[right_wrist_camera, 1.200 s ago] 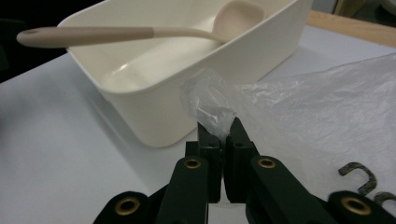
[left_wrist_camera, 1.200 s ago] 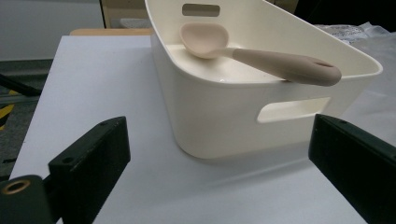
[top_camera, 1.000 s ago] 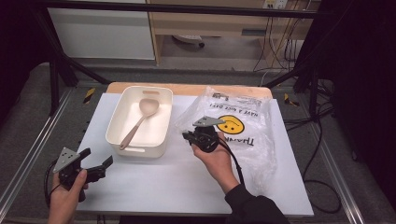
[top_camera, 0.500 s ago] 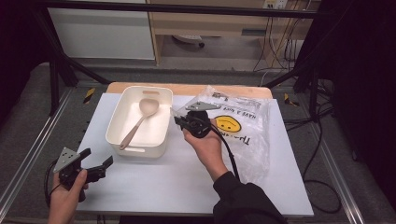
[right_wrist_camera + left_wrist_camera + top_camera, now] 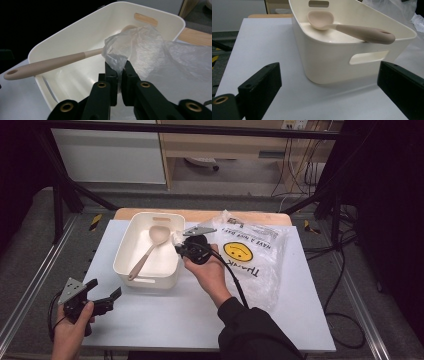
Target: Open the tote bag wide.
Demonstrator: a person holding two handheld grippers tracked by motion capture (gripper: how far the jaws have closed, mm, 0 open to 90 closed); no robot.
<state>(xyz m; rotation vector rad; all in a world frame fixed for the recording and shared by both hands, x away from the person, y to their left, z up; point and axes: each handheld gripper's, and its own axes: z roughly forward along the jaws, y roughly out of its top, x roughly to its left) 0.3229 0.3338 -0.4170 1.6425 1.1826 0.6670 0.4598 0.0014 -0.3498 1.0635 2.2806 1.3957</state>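
Bag corner pinched tight in right gripper beside white bin, spoon inside; left gripper wide open, empty.

**Three cameras on one table**

We look down and forward from above onto the whole white table. Our left gripper camera sits low at the table's near corner, facing the white bin closely. Our right gripper camera hovers at the bin's rim, looking in. All three share the bin and its spoon.
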